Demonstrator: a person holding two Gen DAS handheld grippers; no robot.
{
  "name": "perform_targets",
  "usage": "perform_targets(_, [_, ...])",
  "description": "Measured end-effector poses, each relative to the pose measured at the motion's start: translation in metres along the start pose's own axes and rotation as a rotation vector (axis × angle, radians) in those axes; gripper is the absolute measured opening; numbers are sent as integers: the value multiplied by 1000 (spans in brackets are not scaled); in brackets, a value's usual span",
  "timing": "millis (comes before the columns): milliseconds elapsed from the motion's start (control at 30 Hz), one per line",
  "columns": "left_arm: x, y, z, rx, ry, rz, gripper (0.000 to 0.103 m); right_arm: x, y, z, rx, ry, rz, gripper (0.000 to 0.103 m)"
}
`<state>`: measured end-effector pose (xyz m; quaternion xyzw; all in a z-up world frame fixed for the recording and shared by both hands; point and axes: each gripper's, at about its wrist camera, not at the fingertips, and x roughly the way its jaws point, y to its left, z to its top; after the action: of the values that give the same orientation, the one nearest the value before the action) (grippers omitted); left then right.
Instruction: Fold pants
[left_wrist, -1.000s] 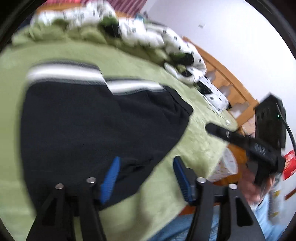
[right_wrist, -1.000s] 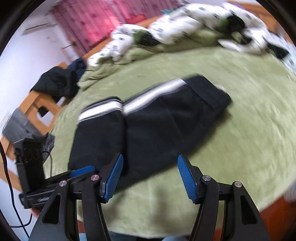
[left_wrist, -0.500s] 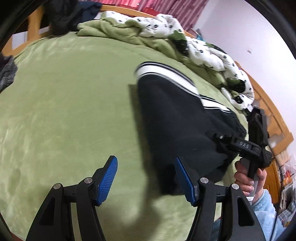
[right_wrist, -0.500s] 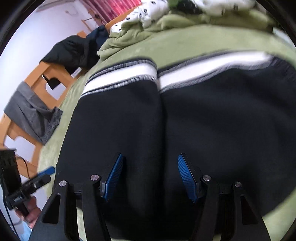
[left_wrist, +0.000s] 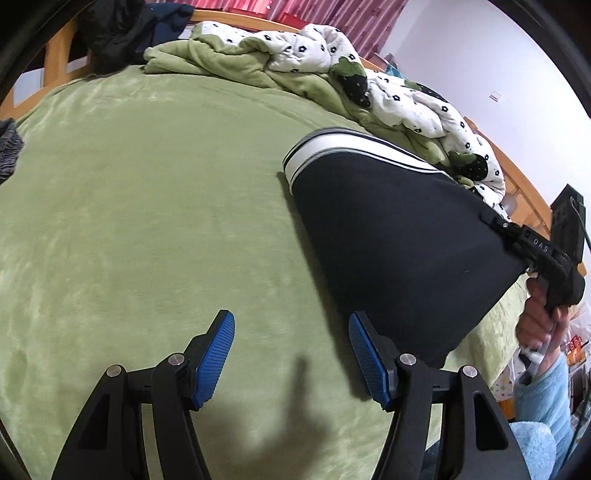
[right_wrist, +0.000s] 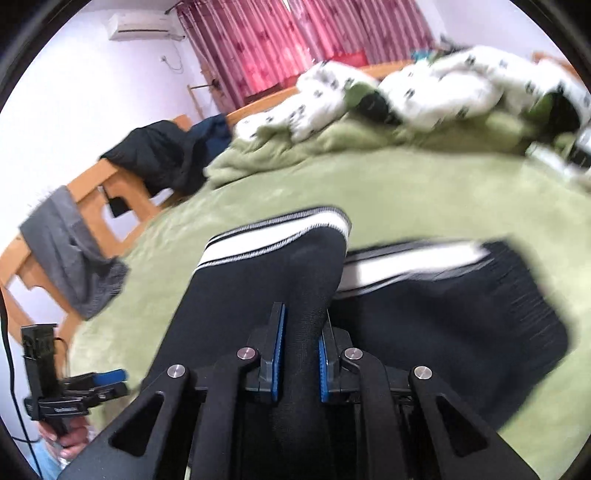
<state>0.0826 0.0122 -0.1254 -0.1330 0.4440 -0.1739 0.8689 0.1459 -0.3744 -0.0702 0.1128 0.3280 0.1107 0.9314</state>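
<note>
Loosely, knit pants (right_wrist: 280, 295) (ribbed, striped cuffs (right_wrist: 273, 236))

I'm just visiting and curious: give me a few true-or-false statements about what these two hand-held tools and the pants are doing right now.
1. The right tool is clamped on the black pants. True.
2. The left tool grips the pants too. False: it is open over the bare green blanket.
3. The pants have white stripes. True.
4. The pants lie on a wooden floor. False: they lie on the green blanket.
5. Both tools have red pads. False: blue.
</note>
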Motion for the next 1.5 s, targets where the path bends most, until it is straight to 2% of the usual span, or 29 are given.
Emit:
perform_targets(100, [10,-15,2,17,12,-31,62,-28,-43,7,-42,-41,-145,14])
perform_targets(167, [18,-25,2,30,19,-62,62,-37,-78,-2,-37,-58,-226,14])
perform_targets(233, [25,-36,2,46,35,-99,62,-27,-115,-18,17,8,-291,14])
perform_targets(300, [34,-51,0,79,66,-145,62,-10,-148,-45,80,73,-283,15])
perform_targets(367, [42,-66,-6,128,123,-186,62,-19,-154,-56,117,6,-258,21])
perform_targets(467, [47,-84,-17,218,178,-184,62,-28,-159,-56,191,8,-269,37])
perform_targets(600, [39,-106,-37,347,201,-218,62,-38,-152,-58,216,32,-269,37])
perform_targets(700, [47,-127,-45,412,183,-149,62,-44,-142,-64,196,48,-289,37])
perform_targets(733, [54,-137,-46,430,156,-89,60,-45,-141,-65,198,52,-292,37])
perform_targets(767, [63,-144,-45,436,109,5,35,-47,-140,-68,206,56,-291,37])
perform_targets(833, [70,-147,-36,421,39,76,22,-52,-140,-70,218,59,-289,37])
perform_targets(867, [68,-144,-31,382,15,80,20,-54,-140,-72,222,67,-285,37])
perform_targets(900, [65,-138,-26,305,8,48,20,-54,-140,-72,217,77,-283,37])
perform_targets(967, [60,-131,-26,275,50,-9,20,-58,-135,-73,175,101,-293,37])
perform_targets(1033, [55,-124,-34,318,113,-63,24,-64,-128,-71,108,108,-318,39])
perform_targets(1100, [44,-108,-38,327,152,-95,32,-69,-124,-63,61,96,-322,48])
perform_targets(1133, [42,-103,-38,308,147,-103,40,-69,-124,-59,54,92,-314,60])
perform_targets(1167, [31,-89,-38,257,114,-118,50,-69,-123,-50,45,79,-294,66])
perform_targets(1233, [18,-67,-31,139,51,-172,64,-62,-125,-36,30,69,-279,68])
perform_targets(1300, [16,-52,-9,41,25,-232,64,-45,-131,-18,28,79,-279,71])
perform_targets(1333, [19,-51,4,16,20,-232,64,-34,-135,-10,39,93,-268,71])
perform_targets(1400, [31,-55,36,5,-5,-237,65,-8,-148,4,77,156,-235,71])
perform_targets(1433, [39,-57,48,6,-6,-235,68,2,-151,8,86,185,-222,71])
perform_targets(1467, [54,-60,61,6,10,-227,69,23,-159,12,75,259,-207,71])
perform_targets(1500, [70,-62,68,5,30,-229,69,33,-163,13,69,292,-206,71])
